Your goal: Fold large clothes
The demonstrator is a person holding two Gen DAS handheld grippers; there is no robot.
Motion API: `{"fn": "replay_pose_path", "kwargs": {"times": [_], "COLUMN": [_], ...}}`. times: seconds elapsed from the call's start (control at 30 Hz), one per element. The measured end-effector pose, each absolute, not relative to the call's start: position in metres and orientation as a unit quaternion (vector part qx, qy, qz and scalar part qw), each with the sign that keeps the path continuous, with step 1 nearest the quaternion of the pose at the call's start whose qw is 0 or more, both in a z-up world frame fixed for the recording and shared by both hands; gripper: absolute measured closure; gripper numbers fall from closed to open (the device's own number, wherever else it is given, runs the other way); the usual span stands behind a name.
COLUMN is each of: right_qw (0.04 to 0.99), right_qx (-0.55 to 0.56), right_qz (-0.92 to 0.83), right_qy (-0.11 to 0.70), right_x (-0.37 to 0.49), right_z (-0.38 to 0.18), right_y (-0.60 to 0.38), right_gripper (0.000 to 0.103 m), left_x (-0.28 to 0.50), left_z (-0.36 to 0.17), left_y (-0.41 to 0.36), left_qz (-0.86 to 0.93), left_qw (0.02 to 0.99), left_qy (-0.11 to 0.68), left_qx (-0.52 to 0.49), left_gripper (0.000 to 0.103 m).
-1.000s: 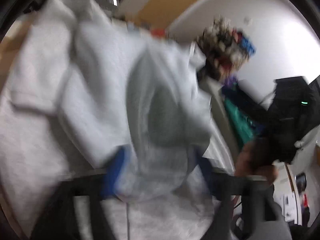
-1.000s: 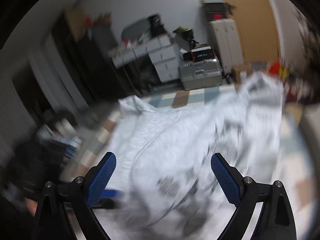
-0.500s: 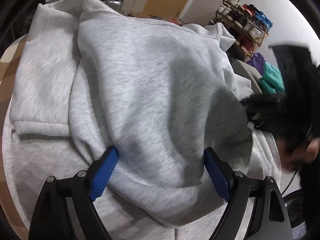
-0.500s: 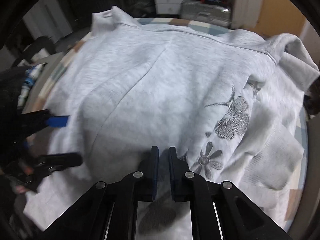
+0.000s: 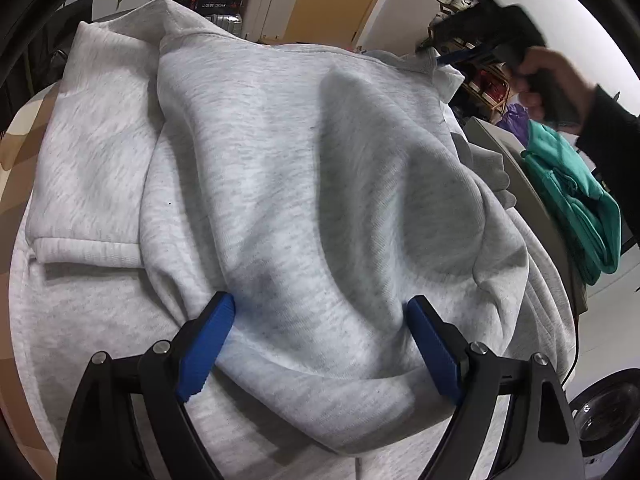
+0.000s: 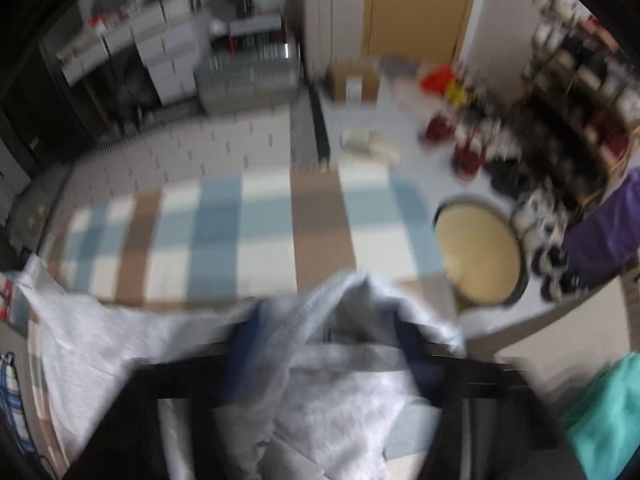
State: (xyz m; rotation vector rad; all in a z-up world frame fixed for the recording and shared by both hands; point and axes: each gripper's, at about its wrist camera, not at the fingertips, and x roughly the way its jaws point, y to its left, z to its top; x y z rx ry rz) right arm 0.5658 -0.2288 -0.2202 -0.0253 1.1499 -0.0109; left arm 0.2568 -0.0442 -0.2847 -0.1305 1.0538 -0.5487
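Observation:
A large light-grey sweatshirt lies partly folded on a checked surface. My left gripper is open, its blue pads on either side of a fold of the sweatshirt near its lower edge. In the left wrist view my right gripper is held by a hand at the sweatshirt's far right corner. The right wrist view is blurred: my right gripper has its blue pads apart, with grey sweatshirt cloth bunched between and over them.
A teal garment lies to the right on a grey ledge. A shoe rack, a round stool, drawers and a silver case stand around the checked floor mat. A washing machine door is at lower right.
My right gripper has opened, left the front of the sweatshirt and swung up to its far corner. My left gripper stays open over the same fold.

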Motion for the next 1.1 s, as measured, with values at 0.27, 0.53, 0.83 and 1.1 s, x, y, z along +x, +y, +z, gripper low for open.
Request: {"fn": "replay_pose_path", "kwargs": {"times": [0.27,0.53,0.83,1.1], "right_qw": [0.886,0.820,0.807,0.860], "right_qx": [0.056,0.161,0.121,0.061], "right_qz": [0.136,0.120,0.112,0.140], "right_qy": [0.440,0.536,0.566,0.487], "right_x": [0.474,0.456,0.439,0.422], "right_z": [-0.198,-0.300,-0.264,-0.193], "right_y": [-0.249,-0.276,-0.279,-0.274], "right_gripper": [0.098,0.098,0.054,0.047], "left_x": [0.267,0.272,0.287,0.350], "left_z": [-0.282,-0.280,-0.260,-0.170], "left_y": [-0.029,-0.021,0.001,0.035], "left_qz": [-0.259,-0.257,-0.267,-0.202], "left_qw": [0.811,0.802,0.779,0.853], "left_qy": [0.513,0.525,0.546,0.478], "left_qx": [-0.114,-0.123,-0.155,-0.057], "left_gripper": [0.019,0.019,0.019,0.019]}}
